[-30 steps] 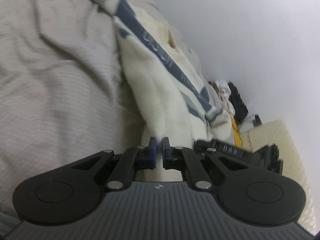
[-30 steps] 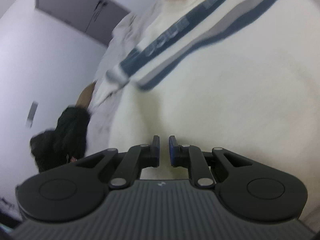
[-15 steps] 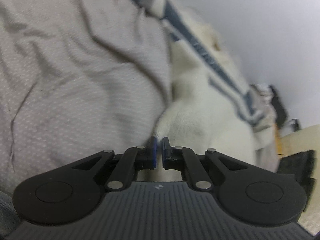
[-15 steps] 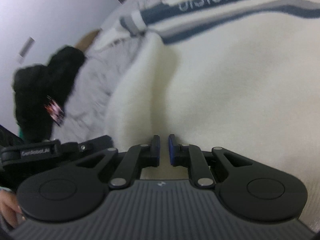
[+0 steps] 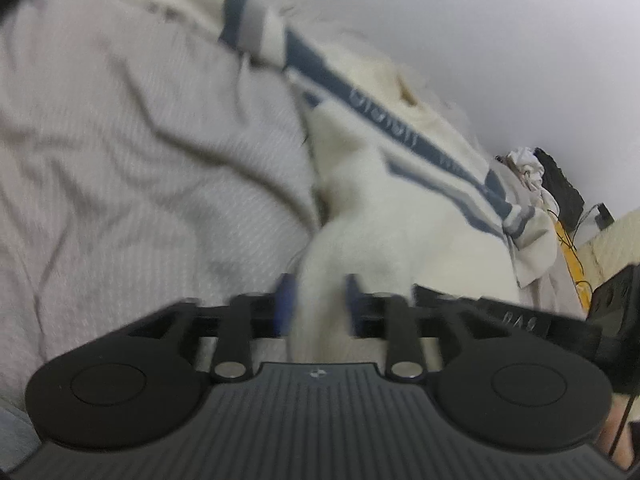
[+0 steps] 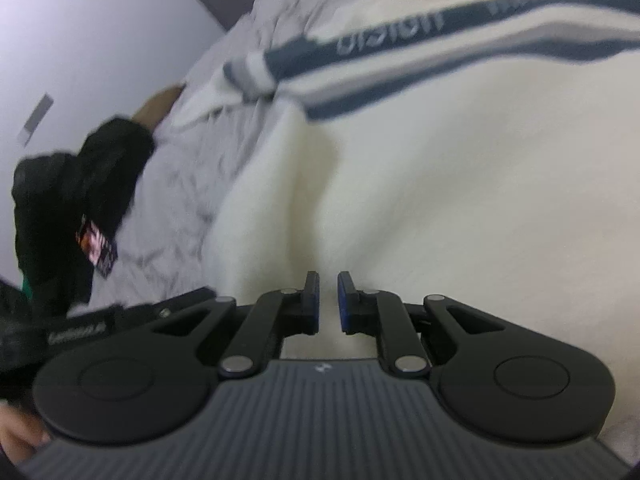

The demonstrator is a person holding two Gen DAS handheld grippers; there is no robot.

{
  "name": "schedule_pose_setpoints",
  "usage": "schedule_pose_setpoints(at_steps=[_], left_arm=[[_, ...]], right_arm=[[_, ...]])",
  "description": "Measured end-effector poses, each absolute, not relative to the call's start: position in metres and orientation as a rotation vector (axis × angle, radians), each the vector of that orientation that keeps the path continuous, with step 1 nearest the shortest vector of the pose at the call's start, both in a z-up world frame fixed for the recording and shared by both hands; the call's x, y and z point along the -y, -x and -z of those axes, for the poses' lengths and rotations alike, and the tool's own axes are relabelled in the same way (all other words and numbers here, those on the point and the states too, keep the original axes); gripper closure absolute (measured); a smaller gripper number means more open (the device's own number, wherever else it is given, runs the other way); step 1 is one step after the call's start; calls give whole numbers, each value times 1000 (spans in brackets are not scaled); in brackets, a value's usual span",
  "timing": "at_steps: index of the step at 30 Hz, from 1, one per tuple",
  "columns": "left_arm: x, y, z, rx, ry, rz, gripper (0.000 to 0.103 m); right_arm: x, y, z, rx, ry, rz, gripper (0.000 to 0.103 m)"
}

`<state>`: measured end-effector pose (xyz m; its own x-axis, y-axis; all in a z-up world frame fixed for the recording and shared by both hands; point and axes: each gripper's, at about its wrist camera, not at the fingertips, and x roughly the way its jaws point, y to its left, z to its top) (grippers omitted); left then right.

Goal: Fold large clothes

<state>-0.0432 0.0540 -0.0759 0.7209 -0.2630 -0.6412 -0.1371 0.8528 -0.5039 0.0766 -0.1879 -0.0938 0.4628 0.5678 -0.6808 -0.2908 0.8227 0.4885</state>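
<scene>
The left claw (image 5: 318, 300), pinched tight on a fold of the cream sweater (image 5: 384, 216) in both earlier views, is now opening; its blue pads (image 5: 286, 300) stand apart, with the cream fabric still between them but no longer squeezed. In the left wrist view the sweater's dark blue stripe (image 5: 384, 120) has swung back toward the centre, and the grey bedsheet (image 5: 140, 160) fills the left of the frame. In the right wrist view the sweater (image 6: 440, 184) has shifted right, uncovering more sheet (image 6: 192, 184) and a black garment (image 6: 80, 184) at left.
</scene>
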Motion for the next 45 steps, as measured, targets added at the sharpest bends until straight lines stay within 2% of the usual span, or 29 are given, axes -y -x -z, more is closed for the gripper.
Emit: schedule_pose_setpoints(at_steps=[7, 9, 10, 12, 16, 18, 20, 22, 24, 32, 38, 43, 45], left_arm=[[-30, 42, 36, -643, 411, 124, 48], [-19, 32, 30, -651, 382, 155, 48], [-12, 24, 27, -658, 378, 178, 48], [0, 10, 27, -677, 373, 224, 48], [30, -20, 31, -682, 260, 262, 48], [40, -32, 43, -702, 227, 264, 48], [41, -42, 60, -749, 230, 253, 51], [40, -48, 78, -794, 201, 206, 63], [36, -51, 93, -829, 152, 123, 67], [10, -51, 107, -863, 275, 42, 68], [6, -52, 105, -858, 327, 40, 68], [3, -58, 105, -860, 355, 37, 68], [4, -61, 107, -858, 351, 35, 68]], right_arm=[[229, -76, 54, -795, -348, -418, 89], [244, -81, 42, -765, -362, -395, 84], [253, -84, 36, -751, -371, -383, 70], [268, -89, 26, -712, -374, -364, 34], [301, -105, 13, -670, -349, -289, 29], [326, -116, 12, -656, -384, -261, 20], [349, -132, 14, -649, -416, -223, 20], [375, -154, 21, -637, -454, -175, 20], [399, -178, 34, -630, -521, -122, 20], [462, -276, 108, -592, -674, 33, 20], [490, -323, 150, -501, -684, 110, 36], [515, -348, 151, -347, -638, 210, 40], [524, -357, 143, -295, -603, 256, 51]])
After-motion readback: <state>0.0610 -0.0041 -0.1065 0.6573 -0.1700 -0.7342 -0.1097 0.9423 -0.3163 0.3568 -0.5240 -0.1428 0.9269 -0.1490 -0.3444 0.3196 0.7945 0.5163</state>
